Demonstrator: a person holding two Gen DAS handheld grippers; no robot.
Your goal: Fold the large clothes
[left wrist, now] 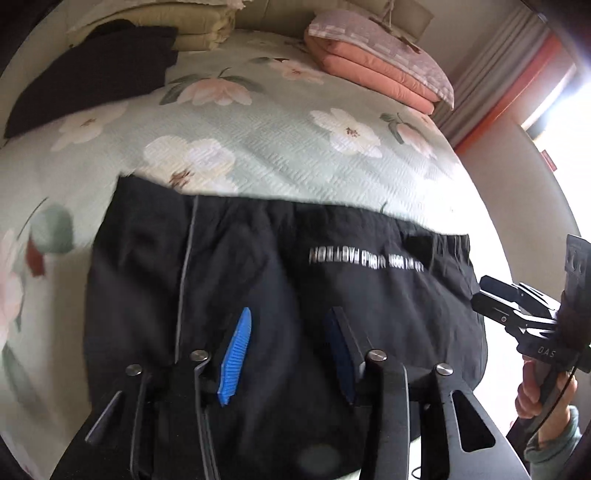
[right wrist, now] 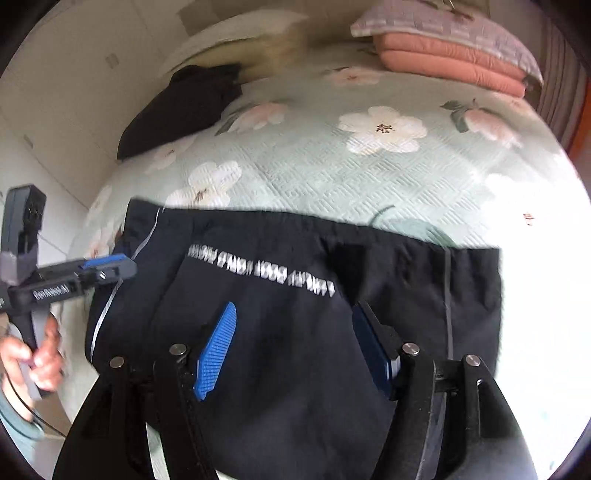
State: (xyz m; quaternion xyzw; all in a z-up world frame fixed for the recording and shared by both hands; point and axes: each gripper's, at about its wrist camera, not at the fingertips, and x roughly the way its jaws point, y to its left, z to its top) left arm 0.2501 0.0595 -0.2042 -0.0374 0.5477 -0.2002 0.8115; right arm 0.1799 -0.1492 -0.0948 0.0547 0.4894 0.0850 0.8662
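Observation:
A large black garment (left wrist: 280,280) with white lettering and a thin pale stripe lies spread on the near part of a flowered bed; it also shows in the right wrist view (right wrist: 295,314). My left gripper (left wrist: 290,321) hovers over its near edge with blue pads wide apart, holding nothing. My right gripper (right wrist: 295,317) is likewise open above the cloth. The right gripper shows from the side at the garment's right edge (left wrist: 487,295). The left gripper shows at the garment's left edge (right wrist: 122,266).
The pale green flowered bedspread (left wrist: 280,140) stretches behind the garment. A dark folded garment (left wrist: 96,70) lies at the far left, cream bedding (left wrist: 199,26) behind it. A pink folded quilt with a pillow (left wrist: 376,62) sits at the far right. Curtains and a bright window (left wrist: 546,85) are to the right.

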